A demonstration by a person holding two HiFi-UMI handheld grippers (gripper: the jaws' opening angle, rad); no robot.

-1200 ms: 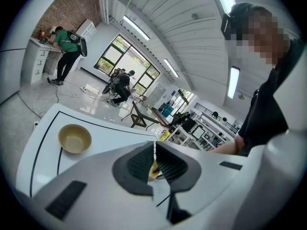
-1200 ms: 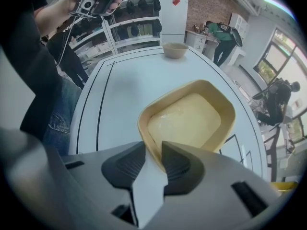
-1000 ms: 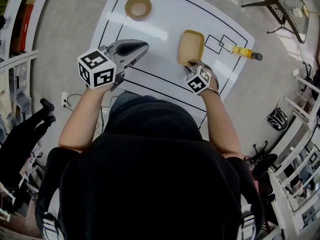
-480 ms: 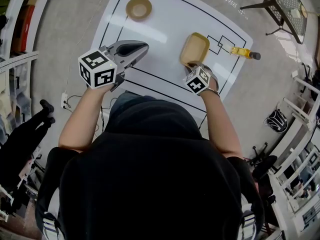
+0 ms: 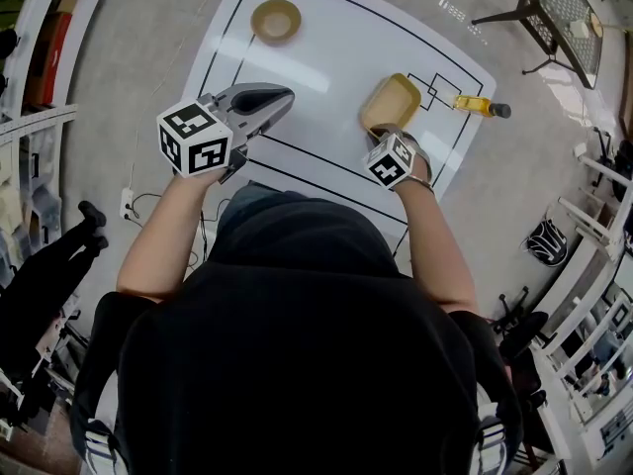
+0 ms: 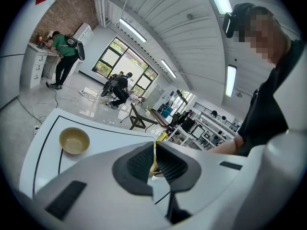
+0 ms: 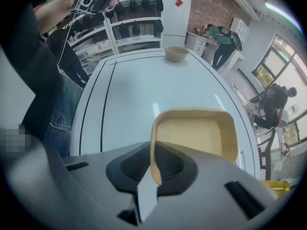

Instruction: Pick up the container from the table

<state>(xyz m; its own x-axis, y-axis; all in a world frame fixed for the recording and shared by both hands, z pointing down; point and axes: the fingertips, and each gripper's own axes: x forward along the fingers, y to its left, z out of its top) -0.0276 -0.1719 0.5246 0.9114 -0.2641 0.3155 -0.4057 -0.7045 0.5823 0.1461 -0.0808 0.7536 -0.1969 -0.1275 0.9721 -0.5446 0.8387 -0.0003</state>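
Pinching container [image 7: 196, 133] rim w/ R gripper [image 7: 154, 169], jaws had just closed on it, at table [image 7: 129, 95] right side | L gripper [image 6: 154, 163] was pressed together, empty | tip: needed firm squeeze, slow level lift.

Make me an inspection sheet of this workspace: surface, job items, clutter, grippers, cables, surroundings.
Surface: white table with black lines.
Job's things: tan container, near rim gripped.
Clutter: round bowl; bottle lying by the table's right edge.
Grippers: left hand-held gripper shut, empty; right hand-held gripper has just been closing, now shut on the container's rim.
Cables: power strip with cable on the floor, left of the table.
Surroundings: shelves, chair, person standing in the background.
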